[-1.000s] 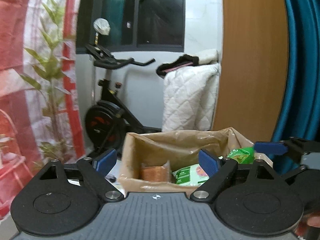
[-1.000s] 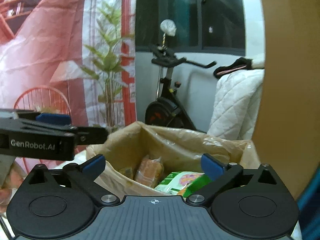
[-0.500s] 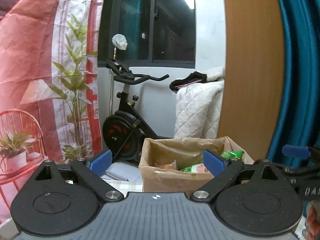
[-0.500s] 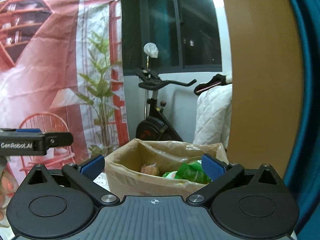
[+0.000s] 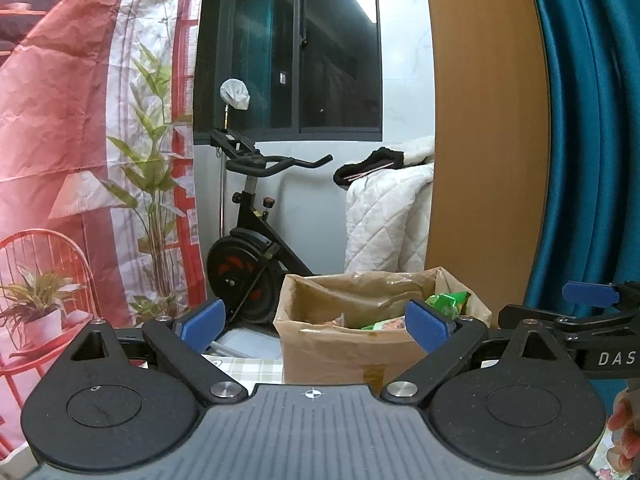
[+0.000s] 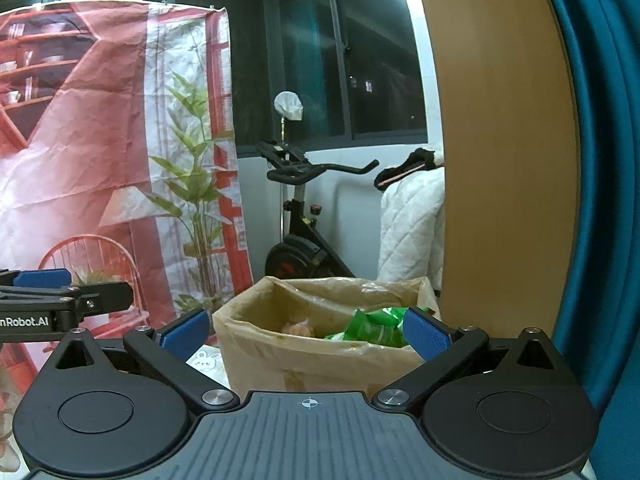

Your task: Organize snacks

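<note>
A brown cardboard box [image 5: 340, 356] lined with brown plastic stands on a checked tablecloth; it also shows in the right wrist view [image 6: 280, 356]. Inside it lie a green snack bag [image 5: 448, 304] [image 6: 372, 326] and an orange packet [image 6: 298, 328]. My left gripper [image 5: 314, 322] is open and empty, held back from the box and level with its rim. My right gripper [image 6: 306, 334] is open and empty, also short of the box. Each gripper shows at the edge of the other's view.
An exercise bike [image 5: 256, 248] stands behind the table. A white quilt [image 5: 388, 220] hangs beside a wooden panel [image 5: 484, 140]. A teal curtain [image 5: 592, 140] is on the right, a red printed backdrop [image 5: 80, 140] on the left.
Both grippers have drawn back and up from the box, which now looks smaller and farther. Both stay open and empty.
</note>
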A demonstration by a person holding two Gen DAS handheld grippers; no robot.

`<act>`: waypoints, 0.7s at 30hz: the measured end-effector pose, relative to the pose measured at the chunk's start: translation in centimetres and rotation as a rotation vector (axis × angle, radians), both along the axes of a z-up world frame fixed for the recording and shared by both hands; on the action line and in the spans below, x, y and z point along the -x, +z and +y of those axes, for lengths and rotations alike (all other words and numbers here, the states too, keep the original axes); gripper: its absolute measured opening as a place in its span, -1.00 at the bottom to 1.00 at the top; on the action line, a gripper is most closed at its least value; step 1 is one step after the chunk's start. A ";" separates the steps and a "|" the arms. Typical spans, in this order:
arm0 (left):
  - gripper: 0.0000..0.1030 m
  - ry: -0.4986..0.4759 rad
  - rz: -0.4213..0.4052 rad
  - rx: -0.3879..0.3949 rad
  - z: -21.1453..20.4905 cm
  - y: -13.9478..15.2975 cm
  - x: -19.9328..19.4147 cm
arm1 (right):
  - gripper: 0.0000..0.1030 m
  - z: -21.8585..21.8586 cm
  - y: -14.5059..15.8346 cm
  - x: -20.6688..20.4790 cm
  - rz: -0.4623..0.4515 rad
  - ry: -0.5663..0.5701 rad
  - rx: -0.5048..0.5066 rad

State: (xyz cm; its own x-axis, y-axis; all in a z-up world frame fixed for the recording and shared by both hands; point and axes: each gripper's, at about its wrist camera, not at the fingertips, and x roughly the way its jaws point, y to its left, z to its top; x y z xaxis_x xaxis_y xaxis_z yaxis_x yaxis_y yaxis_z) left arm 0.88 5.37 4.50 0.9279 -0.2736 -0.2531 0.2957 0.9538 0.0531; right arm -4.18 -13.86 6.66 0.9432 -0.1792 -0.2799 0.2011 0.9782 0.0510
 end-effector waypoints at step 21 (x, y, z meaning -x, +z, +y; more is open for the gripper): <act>0.90 0.050 -0.011 0.016 -0.4 -0.1 1.2 | 0.99 0.0 0.0 0.5 0.004 -0.034 0.003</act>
